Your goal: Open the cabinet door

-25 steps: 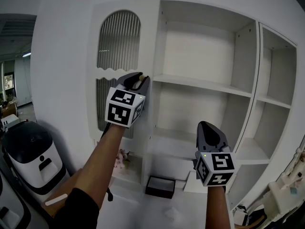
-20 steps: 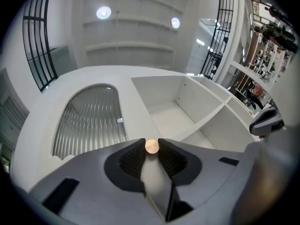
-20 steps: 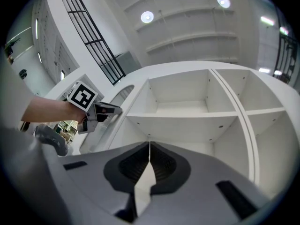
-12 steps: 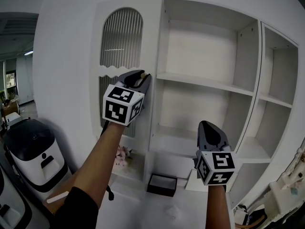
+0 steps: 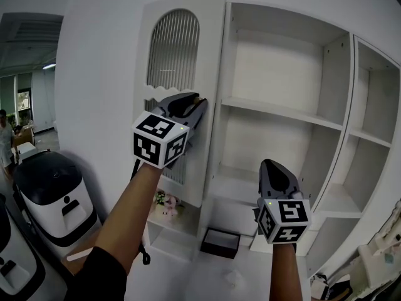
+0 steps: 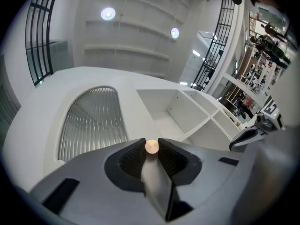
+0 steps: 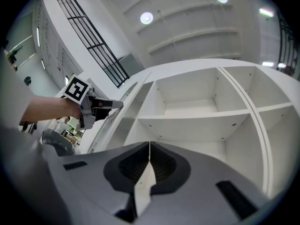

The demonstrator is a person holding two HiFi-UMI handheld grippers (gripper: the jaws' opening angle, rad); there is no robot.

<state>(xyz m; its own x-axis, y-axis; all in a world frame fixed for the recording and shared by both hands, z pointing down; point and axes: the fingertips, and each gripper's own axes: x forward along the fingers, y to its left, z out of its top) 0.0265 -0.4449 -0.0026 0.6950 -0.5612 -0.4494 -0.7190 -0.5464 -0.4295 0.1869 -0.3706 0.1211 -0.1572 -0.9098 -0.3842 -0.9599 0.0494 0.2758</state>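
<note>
A person stands before a white wall cabinet, holding tongs in each hand, both angled upward. The left tongs are clamped on a small round knob, pale gold in colour, which sits pinched between the two jaw tips. The knob belongs to the cabinet door, a tall white door that stands open, angled outward from the cabinet; it rises above and drops below the left tongs. An arched ribbed glass panel fills the door just above and to the left of those tongs, and a second ribbed section lies partly hidden behind them. To the right of the left tongs the cabinet's inside is exposed: bare white shelves. The right tongs are closed, jaws pressed together with nothing between them, and hover lower down, well apart from the door, pointing at the shelves. Below, between the two tongs, a shallow black box rests at the cabinet's bottom. Far to the left of the left tongs stands a white appliance with a black top.
</note>
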